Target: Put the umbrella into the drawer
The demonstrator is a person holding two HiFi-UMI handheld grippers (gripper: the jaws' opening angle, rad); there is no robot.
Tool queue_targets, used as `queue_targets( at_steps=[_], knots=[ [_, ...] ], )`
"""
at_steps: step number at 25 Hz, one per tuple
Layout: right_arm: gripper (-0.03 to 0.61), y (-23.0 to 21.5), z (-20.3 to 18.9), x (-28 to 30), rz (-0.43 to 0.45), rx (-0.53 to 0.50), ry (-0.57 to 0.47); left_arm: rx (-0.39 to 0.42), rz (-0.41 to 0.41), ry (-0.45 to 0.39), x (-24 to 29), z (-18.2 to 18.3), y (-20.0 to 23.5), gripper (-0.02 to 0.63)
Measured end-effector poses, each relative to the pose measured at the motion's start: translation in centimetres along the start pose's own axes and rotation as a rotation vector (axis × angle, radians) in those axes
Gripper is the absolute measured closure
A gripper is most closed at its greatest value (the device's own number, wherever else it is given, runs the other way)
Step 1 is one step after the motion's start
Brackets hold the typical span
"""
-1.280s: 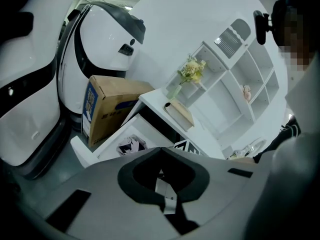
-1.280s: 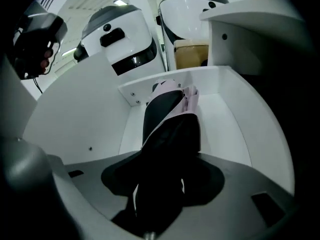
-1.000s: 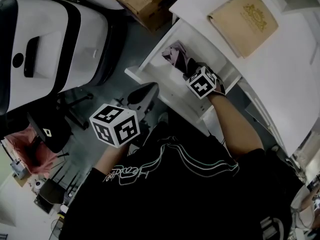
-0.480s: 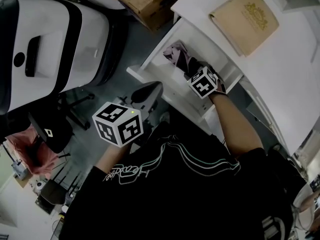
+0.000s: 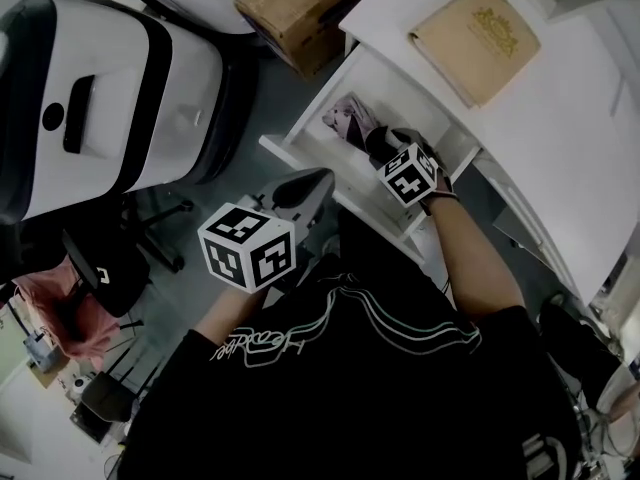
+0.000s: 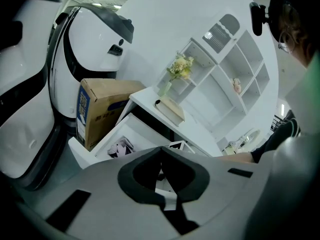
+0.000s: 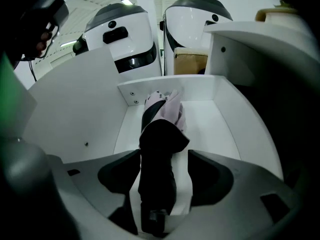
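- The drawer [image 5: 290, 151] stands pulled out below the white counter [image 5: 560, 118]. A tan book [image 5: 473, 38] lies on the counter top.
- The folded umbrella [image 7: 161, 134], with a dark handle end and pale pink cloth, lies lengthwise on the drawer floor. Its far end is near the back wall.
- The right tongs [image 7: 164, 156] are lowered into the drawer and straddle the handle end.
- They are released: the jaws have just been opening, and white drawer floor shows between the right pad and the umbrella.
- The left pad sits just beside the handle and is possibly touching it; the dark-on-dark edge is hard to read.
- The left tongs [image 6: 161, 151] are clenched on nothing, tips together. They are held in the air outside the drawer front, well apart from the umbrella.
- A cardboard box [image 5: 295, 3] sits on the floor beside the drawer.
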State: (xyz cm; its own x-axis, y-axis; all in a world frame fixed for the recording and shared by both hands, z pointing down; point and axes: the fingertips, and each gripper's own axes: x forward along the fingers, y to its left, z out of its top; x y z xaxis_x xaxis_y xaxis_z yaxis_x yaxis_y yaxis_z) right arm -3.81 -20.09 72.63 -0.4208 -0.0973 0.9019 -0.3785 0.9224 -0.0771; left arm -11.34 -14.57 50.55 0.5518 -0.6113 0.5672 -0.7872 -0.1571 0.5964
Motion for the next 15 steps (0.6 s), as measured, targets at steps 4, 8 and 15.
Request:
queue_targets(
  at_steps=[4,8,15],
  knots=[
    [0.311,0.8,1.0,-3.1,-0.012,0.008,-0.051,0.029,-0.028,-0.009,-1.2,0.1,-1.7,0.594],
    [0.313,1.9,2.4,-7.6,-0.033,0.047,-0.138,0.065,-0.049,-0.021,-2.5,-0.2,-3.5,0.594],
    [0.313,3.8,5.0,-18.6,-0.067,0.201,-0.395,0.125,-0.086,-0.056,-6.0,-0.8,-7.0,0.594]
  ],
)
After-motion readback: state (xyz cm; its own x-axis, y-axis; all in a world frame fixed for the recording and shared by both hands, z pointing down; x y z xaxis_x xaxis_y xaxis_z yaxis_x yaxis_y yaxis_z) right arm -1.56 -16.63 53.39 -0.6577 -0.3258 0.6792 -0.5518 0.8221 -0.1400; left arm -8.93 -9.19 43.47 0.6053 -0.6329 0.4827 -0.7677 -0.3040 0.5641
